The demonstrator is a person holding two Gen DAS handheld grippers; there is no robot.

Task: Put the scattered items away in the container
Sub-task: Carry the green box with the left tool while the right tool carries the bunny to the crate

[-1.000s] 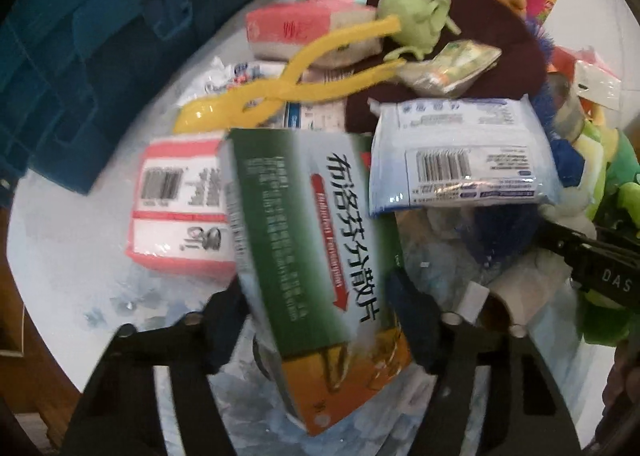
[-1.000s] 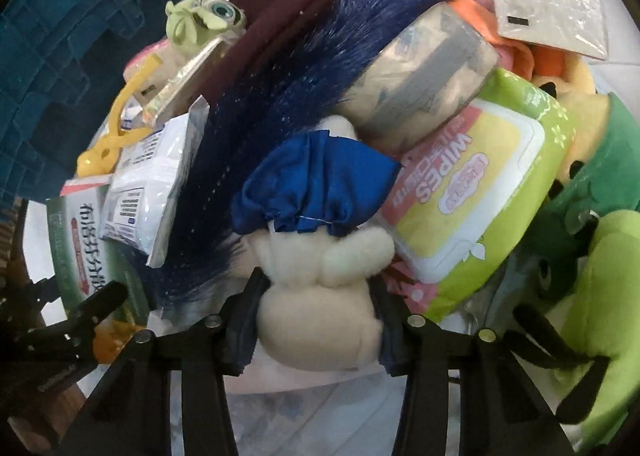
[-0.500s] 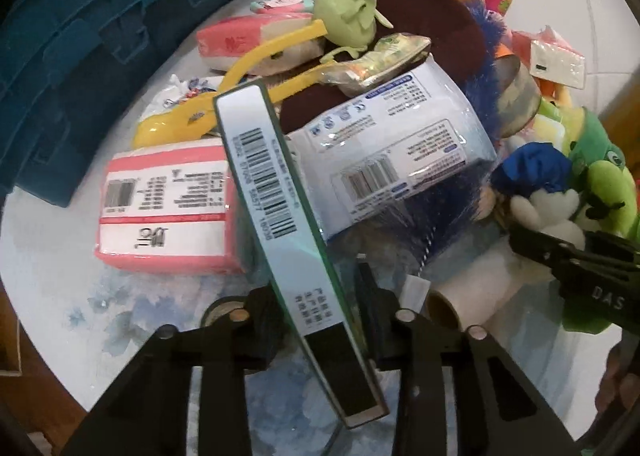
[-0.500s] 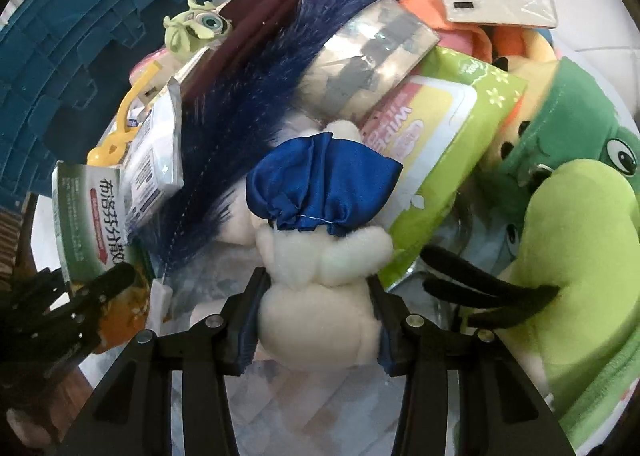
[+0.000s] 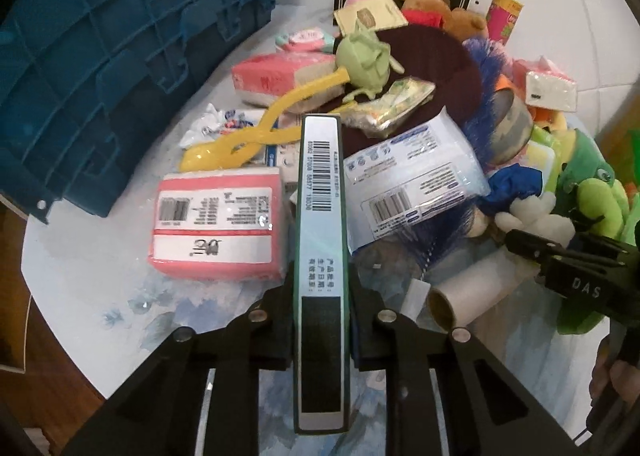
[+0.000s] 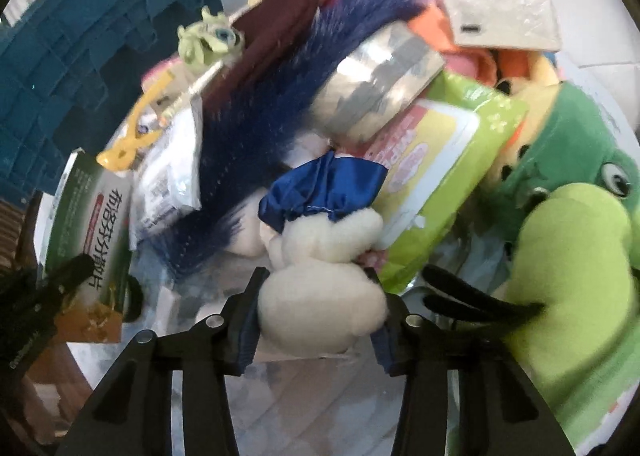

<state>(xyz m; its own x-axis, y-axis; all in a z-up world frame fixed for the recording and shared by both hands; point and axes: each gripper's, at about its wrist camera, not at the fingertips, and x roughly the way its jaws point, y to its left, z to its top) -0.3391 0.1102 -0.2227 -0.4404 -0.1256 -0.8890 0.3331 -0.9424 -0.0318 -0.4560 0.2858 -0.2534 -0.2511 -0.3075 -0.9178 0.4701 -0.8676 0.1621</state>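
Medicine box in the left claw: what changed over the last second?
The medicine box turned from face-up and tilted to edge-on, barcode side up, straight between the left claw fingers. The right claw stays shut on the white plush; the blue crate hasn't moved.

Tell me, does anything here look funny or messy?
Yes. The items are heaped in a jumble on the table, outside the blue crate. A crumpled wrapper lies beside the yellow tongs.

Both claws matte black, silver screws; right claw (image 5: 576,280) lettered, seemingly "DAS".
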